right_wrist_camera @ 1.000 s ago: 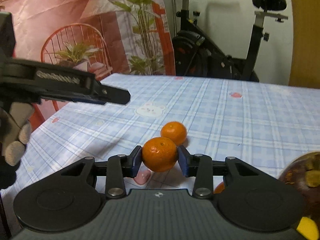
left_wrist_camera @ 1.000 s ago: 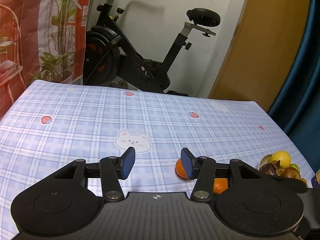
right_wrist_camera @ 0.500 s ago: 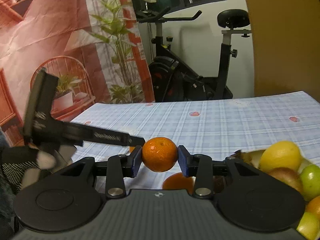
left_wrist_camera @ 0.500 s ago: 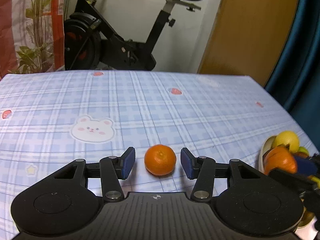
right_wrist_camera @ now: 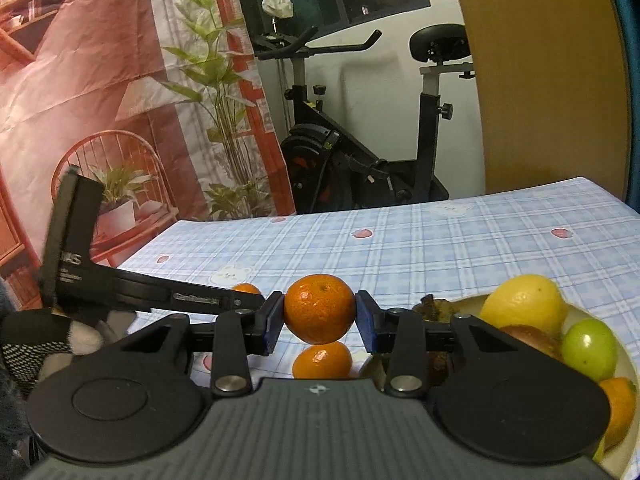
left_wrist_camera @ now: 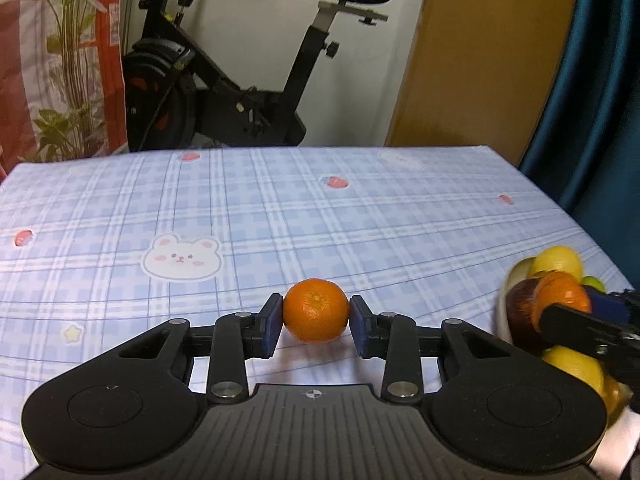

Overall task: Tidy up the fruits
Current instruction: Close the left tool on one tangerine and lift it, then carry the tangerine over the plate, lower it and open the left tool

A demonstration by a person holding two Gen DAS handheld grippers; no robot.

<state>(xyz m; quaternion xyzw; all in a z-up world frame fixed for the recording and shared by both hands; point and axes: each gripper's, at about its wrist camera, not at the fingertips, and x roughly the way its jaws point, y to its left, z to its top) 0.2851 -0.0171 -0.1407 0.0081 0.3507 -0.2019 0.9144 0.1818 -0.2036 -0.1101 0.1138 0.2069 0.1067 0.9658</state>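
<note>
A tangerine (left_wrist_camera: 316,309) rests on the blue plaid tablecloth (left_wrist_camera: 280,216) between the pads of my left gripper (left_wrist_camera: 316,320). Its jaws are closing and both pads touch the fruit. My right gripper (right_wrist_camera: 320,320) is shut on a second tangerine (right_wrist_camera: 320,307) and holds it off the table by the left rim of the fruit bowl (right_wrist_camera: 626,354). In the left wrist view that held tangerine (left_wrist_camera: 564,292) hangs at the bowl (left_wrist_camera: 502,312). A third tangerine (right_wrist_camera: 322,363) lies on the cloth under the right gripper. My left gripper (right_wrist_camera: 250,299) reaches in from the left.
The bowl holds a lemon (right_wrist_camera: 524,304), a green fruit (right_wrist_camera: 588,346), dark mangosteens (right_wrist_camera: 528,338) and an orange (right_wrist_camera: 618,408). An exercise bike (left_wrist_camera: 240,92) stands beyond the far table edge. A blue curtain (left_wrist_camera: 600,100) hangs on the right. A gloved hand (right_wrist_camera: 36,348) holds the left gripper.
The left gripper swung toward the loose tangerine, centred on it and closed its jaws onto it. The right gripper carried its tangerine up and across to the bowl.
</note>
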